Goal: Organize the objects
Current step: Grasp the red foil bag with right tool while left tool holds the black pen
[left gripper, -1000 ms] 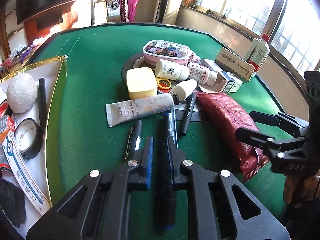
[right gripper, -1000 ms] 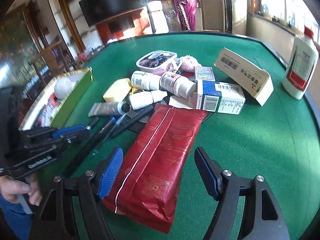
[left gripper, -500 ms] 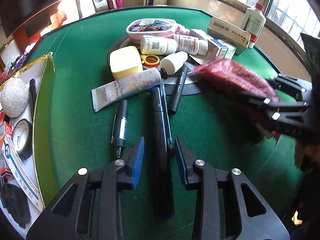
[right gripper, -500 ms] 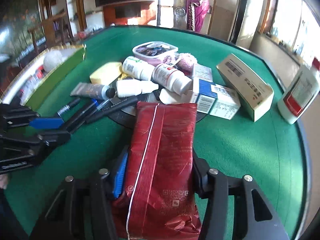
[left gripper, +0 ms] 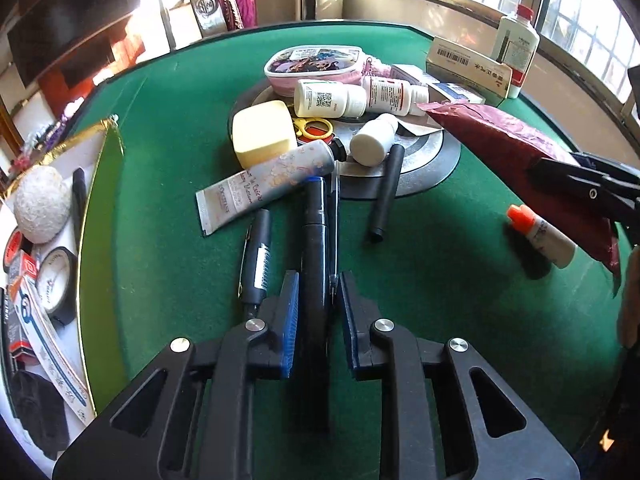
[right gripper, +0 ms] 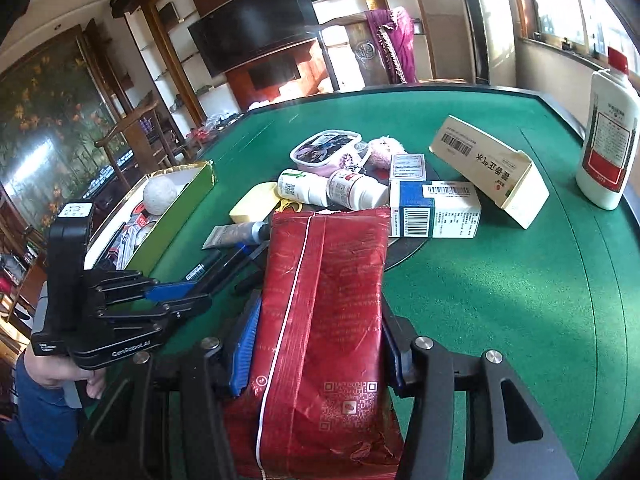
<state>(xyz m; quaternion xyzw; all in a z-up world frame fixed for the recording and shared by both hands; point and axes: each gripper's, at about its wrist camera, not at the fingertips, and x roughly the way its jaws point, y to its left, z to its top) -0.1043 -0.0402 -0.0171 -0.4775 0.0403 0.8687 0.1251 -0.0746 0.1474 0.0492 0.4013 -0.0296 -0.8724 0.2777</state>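
Note:
My left gripper [left gripper: 318, 312] straddles a thick dark marker [left gripper: 314, 236] and a thin pen lying on the green felt; its blue pads stand close on both sides, and I cannot tell if they touch. My right gripper [right gripper: 316, 344] is shut on a red foil pouch [right gripper: 326, 300] and holds it lifted above the table; the pouch also shows in the left wrist view [left gripper: 516, 148]. A small dropper bottle with an orange cap [left gripper: 540, 236] lies on the felt under the pouch.
A pile lies on a round dark disc [left gripper: 432, 156]: pill bottles [left gripper: 328, 98], a yellow block [left gripper: 262, 132], a hand cream tube [left gripper: 268, 184], boxes [right gripper: 436, 208], a pink case [left gripper: 316, 62]. A green-walled box [left gripper: 100, 208] with items stands left. A white bottle [right gripper: 608, 140] stands far right.
My right gripper closed on the red pouch and lifted it off the felt, uncovering the dropper bottle. My left gripper slid forward along the marker and its jaws opened wider.

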